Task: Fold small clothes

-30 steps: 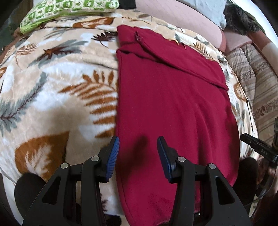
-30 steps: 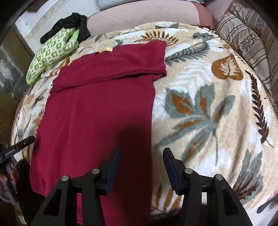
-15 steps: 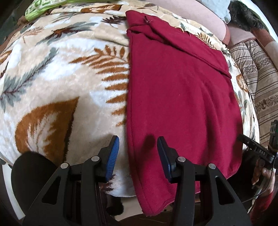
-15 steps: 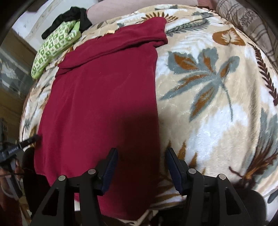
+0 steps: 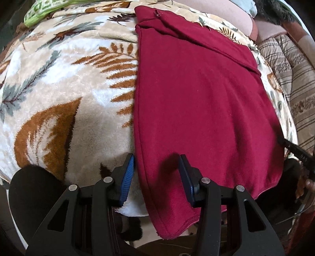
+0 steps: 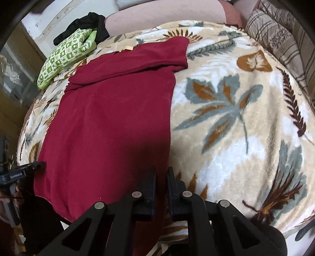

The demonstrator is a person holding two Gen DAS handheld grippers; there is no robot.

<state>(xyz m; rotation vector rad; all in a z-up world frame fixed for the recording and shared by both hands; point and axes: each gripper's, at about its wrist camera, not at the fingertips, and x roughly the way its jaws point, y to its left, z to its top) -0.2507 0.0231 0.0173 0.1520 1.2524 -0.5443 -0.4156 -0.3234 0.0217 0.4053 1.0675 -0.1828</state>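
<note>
A dark red garment lies flat on a leaf-patterned blanket, its far end folded over. In the left wrist view my left gripper is open, its blue pads straddling the garment's near left edge close to the hem corner. In the right wrist view the garment fills the left half, and my right gripper has its jaws closed on the garment's near right edge.
A green patterned cushion and black cloth lie at the far left. A striped pillow sits at the far right. A pink headboard cushion runs along the back. The bed's near edge is just below the grippers.
Both grippers have come down and forward to the garment's near hem. The right gripper's jaws have closed on the right edge; the left stays open over the left edge.
</note>
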